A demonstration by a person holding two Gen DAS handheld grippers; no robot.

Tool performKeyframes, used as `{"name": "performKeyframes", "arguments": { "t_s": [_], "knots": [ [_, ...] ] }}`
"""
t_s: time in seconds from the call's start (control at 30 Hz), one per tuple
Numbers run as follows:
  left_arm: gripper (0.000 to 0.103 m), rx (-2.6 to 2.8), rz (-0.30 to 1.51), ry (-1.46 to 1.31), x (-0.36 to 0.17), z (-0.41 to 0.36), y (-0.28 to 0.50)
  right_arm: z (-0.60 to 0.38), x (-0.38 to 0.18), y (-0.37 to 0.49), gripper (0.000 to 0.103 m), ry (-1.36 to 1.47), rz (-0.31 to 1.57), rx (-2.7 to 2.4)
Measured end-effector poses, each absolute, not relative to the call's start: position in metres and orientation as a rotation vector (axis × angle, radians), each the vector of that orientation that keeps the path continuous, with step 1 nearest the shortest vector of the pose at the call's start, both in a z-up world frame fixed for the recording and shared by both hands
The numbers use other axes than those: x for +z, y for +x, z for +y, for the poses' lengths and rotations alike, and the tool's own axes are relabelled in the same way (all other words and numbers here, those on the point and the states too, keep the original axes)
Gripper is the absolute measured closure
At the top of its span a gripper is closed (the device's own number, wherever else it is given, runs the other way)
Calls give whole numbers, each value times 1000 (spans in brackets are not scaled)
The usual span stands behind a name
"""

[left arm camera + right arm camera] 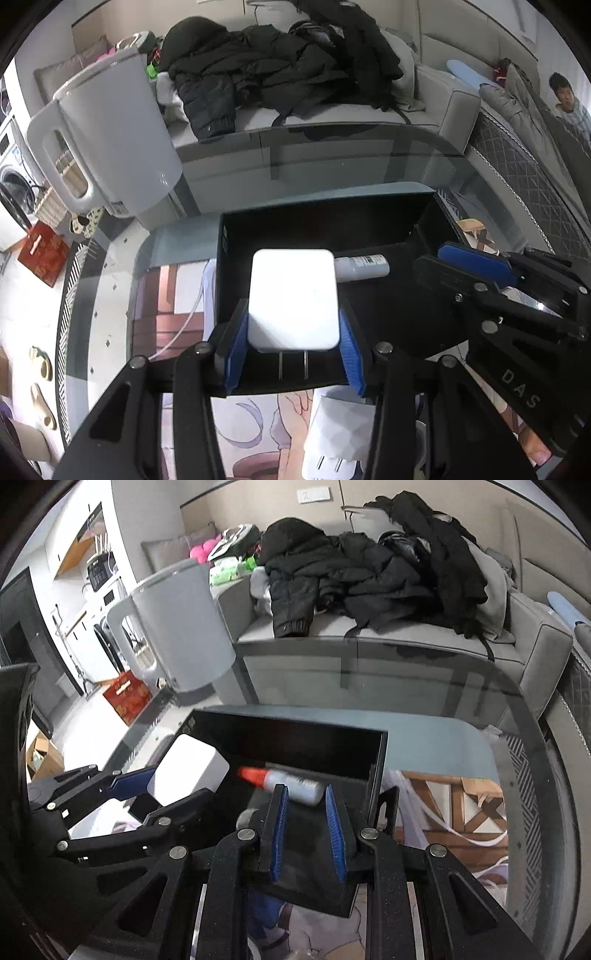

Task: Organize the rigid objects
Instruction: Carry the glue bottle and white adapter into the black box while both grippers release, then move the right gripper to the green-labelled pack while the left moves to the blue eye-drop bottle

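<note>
My left gripper (pixel 293 345) is shut on a white plug adapter (pixel 293 299) and holds it over the open black box (pixel 328 206). The adapter also shows in the right wrist view (pixel 188 771), between the left gripper's blue pads. A small white bottle (pixel 295 784) with an orange-red cap lies inside the box (pixel 295 734); it shows in the left wrist view too (pixel 362 267). My right gripper (pixel 304 825) is open and empty just above the box's near side, behind the bottle. It shows at the right in the left wrist view (pixel 476 269).
A white electric kettle (pixel 110 147) stands on the glass table (pixel 332 162) at the far left, also in the right wrist view (pixel 177 627). A second white plug adapter (pixel 340 439) lies in front of the box. A sofa with dark jackets (pixel 369 565) is behind.
</note>
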State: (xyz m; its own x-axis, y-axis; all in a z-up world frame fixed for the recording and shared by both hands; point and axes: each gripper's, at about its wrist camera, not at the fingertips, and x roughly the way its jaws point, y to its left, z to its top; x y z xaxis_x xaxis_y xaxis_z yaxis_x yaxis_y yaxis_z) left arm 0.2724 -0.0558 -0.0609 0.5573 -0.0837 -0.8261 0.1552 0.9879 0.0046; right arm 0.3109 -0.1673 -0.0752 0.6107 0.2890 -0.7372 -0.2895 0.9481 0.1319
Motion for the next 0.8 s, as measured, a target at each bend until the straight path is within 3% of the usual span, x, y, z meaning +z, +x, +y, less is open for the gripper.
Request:
{"name": "performKeyframes", "arguments": {
  "t_s": [0.1,0.23,0.43,0.57,0.8],
  "knots": [
    [58,-136,968,75,-61,-54,271,-166,-77,310,82,-4,867,331],
    [46,-115,957,97,-60,-54,269,-165,-80,310,82,-7,890,329],
    [46,-130,963,70,-57,-46,266,-163,-76,302,79,-30,881,327],
    [45,-136,954,68,-48,-44,257,-169,-70,293,64,-26,866,332],
    [31,-120,935,93,-30,-38,222,-176,-54,264,44,-43,858,375]
  ]
}}
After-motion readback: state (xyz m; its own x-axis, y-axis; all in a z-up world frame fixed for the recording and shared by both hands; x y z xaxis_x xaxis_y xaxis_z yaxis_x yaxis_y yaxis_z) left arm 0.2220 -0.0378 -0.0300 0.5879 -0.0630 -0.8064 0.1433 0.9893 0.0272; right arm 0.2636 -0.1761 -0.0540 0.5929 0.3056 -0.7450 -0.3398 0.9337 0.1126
